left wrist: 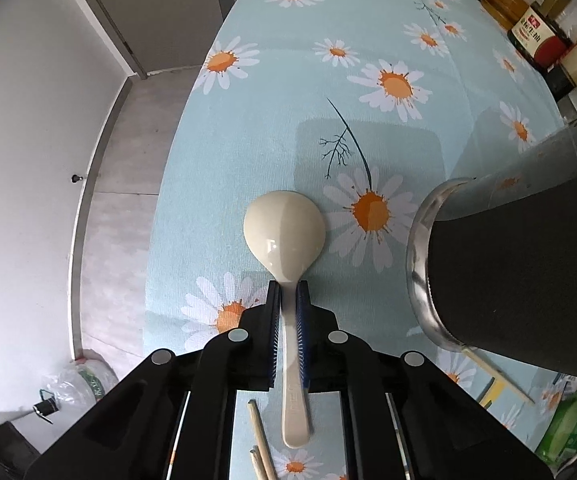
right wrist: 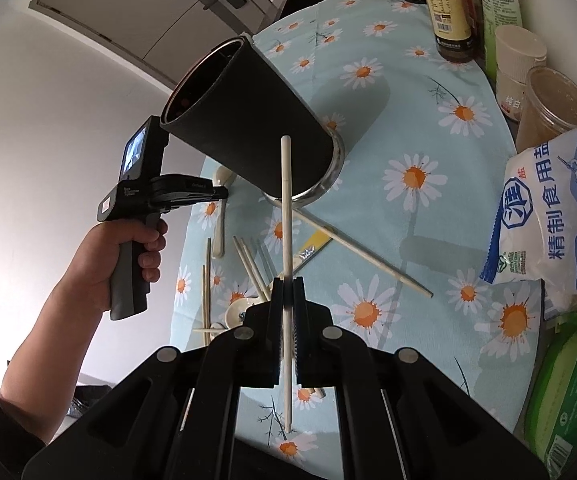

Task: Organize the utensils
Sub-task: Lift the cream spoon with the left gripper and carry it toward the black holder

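Note:
My left gripper [left wrist: 288,292] points down at the daisy tablecloth and is shut on the handle of a white spoon [left wrist: 284,228], whose bowl lies on the cloth just ahead. The right wrist view shows that gripper [right wrist: 221,193] in a person's hand beside the black utensil holder [right wrist: 248,128]. In the left view the holder [left wrist: 508,272] stands close on the right. My right gripper [right wrist: 287,292] is shut on a pale chopstick [right wrist: 285,200] held above the table, its tip in front of the holder. Several loose chopsticks [right wrist: 250,266] and another white spoon [right wrist: 236,312] lie on the cloth.
Sauce bottles [right wrist: 450,12], jars [right wrist: 552,100], a blue-and-white salt bag [right wrist: 556,216] and a green packet [right wrist: 568,392] crowd the table's right side. The table's left edge [left wrist: 176,152] drops to a grey floor. More chopsticks [left wrist: 262,444] lie under my left gripper.

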{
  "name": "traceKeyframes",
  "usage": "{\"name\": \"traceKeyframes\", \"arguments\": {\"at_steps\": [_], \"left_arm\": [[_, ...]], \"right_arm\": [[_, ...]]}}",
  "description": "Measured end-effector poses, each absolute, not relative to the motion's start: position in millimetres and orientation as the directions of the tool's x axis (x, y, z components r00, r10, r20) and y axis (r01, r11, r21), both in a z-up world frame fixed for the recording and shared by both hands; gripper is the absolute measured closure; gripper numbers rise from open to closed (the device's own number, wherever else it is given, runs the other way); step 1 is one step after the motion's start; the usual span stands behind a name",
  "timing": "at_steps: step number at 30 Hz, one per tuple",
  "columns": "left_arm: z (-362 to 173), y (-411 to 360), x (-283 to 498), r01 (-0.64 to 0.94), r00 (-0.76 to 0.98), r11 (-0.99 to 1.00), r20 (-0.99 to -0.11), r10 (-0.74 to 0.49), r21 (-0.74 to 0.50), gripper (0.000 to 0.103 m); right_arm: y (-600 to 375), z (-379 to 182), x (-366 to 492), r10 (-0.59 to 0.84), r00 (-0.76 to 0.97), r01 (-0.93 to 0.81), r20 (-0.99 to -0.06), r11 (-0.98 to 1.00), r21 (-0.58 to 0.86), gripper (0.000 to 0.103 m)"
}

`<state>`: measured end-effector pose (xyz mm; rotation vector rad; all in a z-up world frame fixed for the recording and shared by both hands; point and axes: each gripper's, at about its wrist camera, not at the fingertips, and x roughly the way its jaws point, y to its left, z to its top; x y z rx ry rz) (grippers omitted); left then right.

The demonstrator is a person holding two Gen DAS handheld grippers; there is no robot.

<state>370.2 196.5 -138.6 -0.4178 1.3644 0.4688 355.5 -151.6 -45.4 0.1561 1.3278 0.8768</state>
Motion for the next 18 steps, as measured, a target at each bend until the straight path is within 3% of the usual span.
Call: {"name": "traceKeyframes", "arguments": {"at_steps": [18], "left_arm": [[-94,178,318,-0.560,0.322,0.819,-0.944,0.077,-0.124,0.097]], "right_arm": [[-153,-42,350,0.624,-0.068,-0.524,-0.779,0.642,0.560,0.097]]}}
